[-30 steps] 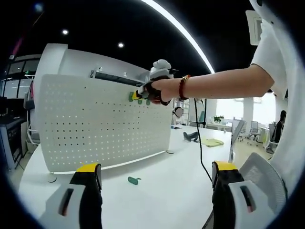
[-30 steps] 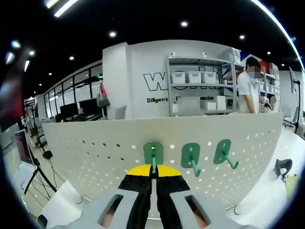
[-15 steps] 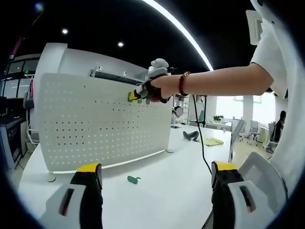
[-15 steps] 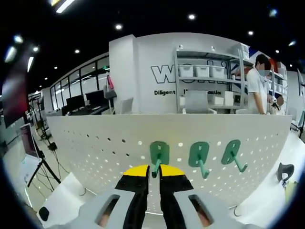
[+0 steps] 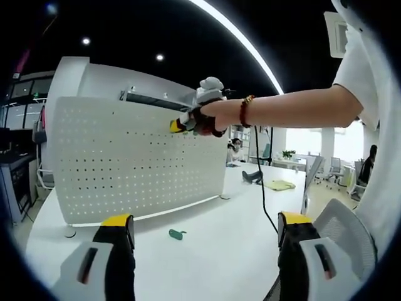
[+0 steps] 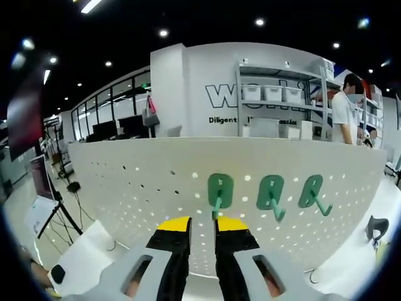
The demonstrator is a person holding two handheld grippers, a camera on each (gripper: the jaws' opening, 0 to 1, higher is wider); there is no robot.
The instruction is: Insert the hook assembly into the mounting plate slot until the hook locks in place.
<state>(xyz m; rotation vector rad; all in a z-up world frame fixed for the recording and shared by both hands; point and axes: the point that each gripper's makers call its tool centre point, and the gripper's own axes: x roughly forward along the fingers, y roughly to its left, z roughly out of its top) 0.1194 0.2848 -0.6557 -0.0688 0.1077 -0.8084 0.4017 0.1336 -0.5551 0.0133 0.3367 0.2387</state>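
Three green hooks (image 6: 220, 194) hang upright on the pegboard (image 6: 125, 188), prongs outward.

3 green hooks (image 6: 220, 192) on white pegboard (image 6: 125, 200) (upright).

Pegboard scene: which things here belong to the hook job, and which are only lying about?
Job:
- white pegboard
- three green hooks on it
- right gripper, open
- loose green hook on the table
- left gripper, open

Lying about:
- black object
- yellow-green item
- shelf bins
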